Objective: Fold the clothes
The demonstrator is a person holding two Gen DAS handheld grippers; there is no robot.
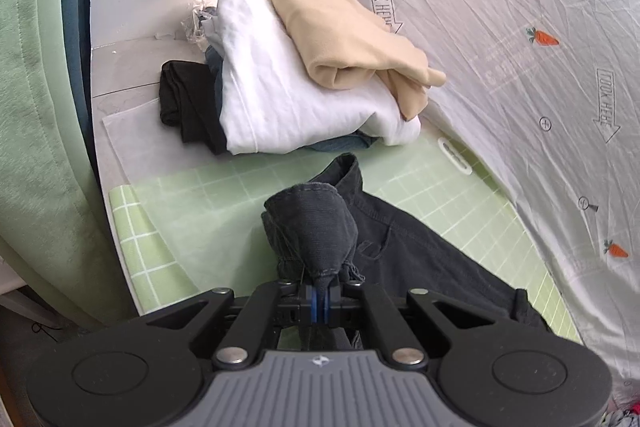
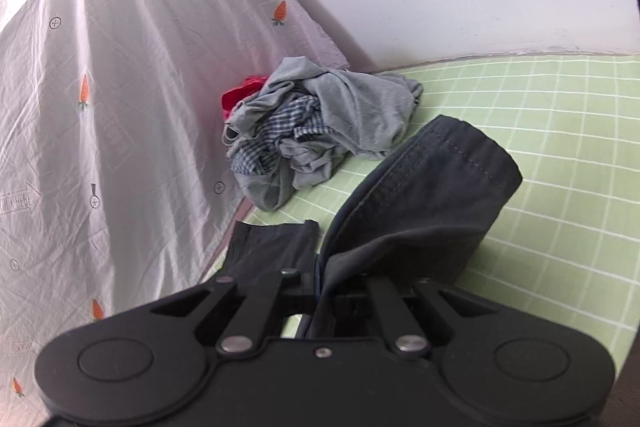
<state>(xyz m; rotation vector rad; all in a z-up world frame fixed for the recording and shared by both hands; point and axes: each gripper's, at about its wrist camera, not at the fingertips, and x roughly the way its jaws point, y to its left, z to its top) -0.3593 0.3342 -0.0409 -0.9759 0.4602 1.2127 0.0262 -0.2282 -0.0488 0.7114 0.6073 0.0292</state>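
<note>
Dark trousers (image 1: 420, 255) lie on the green grid mat (image 1: 180, 211), folded stack (image 1: 304, 87) at 12 o'clock. Left gripper (image 1: 320, 301) and right gripper (image 2: 320, 301) each pinch bunched fabric. Advice: lift evenly, keep edges aligned.

Black trousers (image 1: 420, 251) on green white-gridded sheet (image 2: 560, 131); beige top (image 1: 340, 31), white carrot-print curtain (image 1: 500, 7).

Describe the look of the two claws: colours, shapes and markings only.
Left claw: matte black linkage bars with silver rivets, two round black discs, blue pads at the tips, and a ribbed grey plate bearing a small logo. Right claw: the same black linkage, silver rivets and discs, but a plain black body with one small screw. No cables or sleeves show.
</note>
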